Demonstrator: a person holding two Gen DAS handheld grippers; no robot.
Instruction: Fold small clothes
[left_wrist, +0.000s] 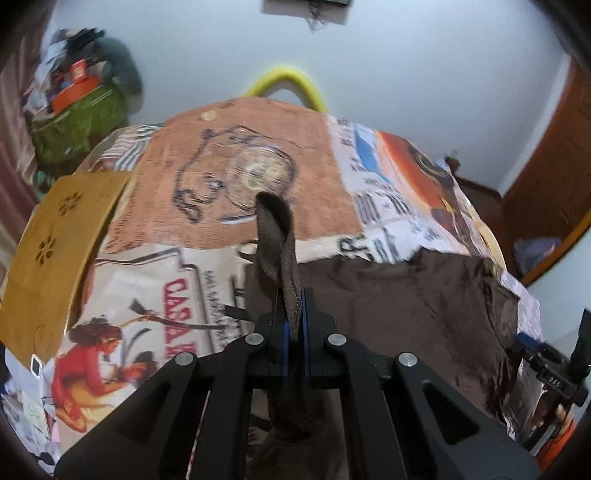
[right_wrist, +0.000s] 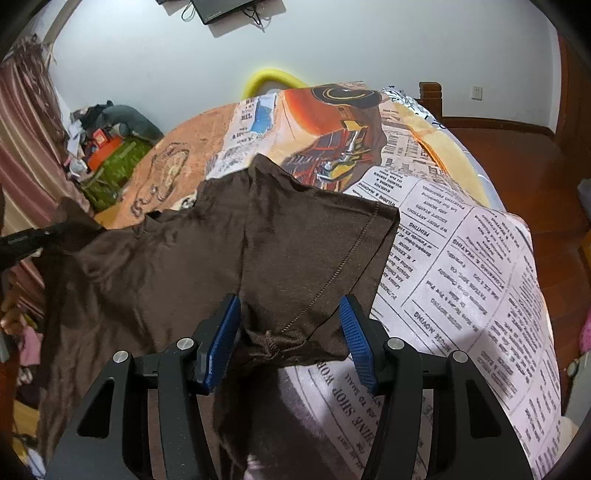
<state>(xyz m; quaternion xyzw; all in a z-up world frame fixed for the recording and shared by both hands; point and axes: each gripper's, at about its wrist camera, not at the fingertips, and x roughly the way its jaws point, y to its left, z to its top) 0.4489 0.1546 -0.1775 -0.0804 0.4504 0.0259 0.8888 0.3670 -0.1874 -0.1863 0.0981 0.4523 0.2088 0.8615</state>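
A bed covered by a printed sheet (right_wrist: 480, 258), patterned with newspaper columns, an orange vintage car and a brown panel with a line drawing, fills both wrist views. A pale wall rises at the far side, with a dark flat device (right_wrist: 229, 9) mounted high on it and a yellow curved tube (right_wrist: 273, 79) showing just behind the bed's far edge. To the far left sits a heap of clutter with an orange box on a green bag (left_wrist: 77, 114), beside a pinkish curtain; reddish wooden floor and skirting lie to the right. A tan perforated board (left_wrist: 62, 240) rests on the left part of the bed. The brown garment (right_wrist: 221, 251) lies spread on the near side of the sheet, one corner pulled up to the left. The left gripper (left_wrist: 293, 325) is closed tight on a fold of that fabric, which stands up from between its blue pads as a twisted strip. The right gripper (right_wrist: 288, 332) stands partly open, its blue pads (right_wrist: 225, 332) apart on either side of a bunched near edge of the garment, the cloth lying between them without being pinched.
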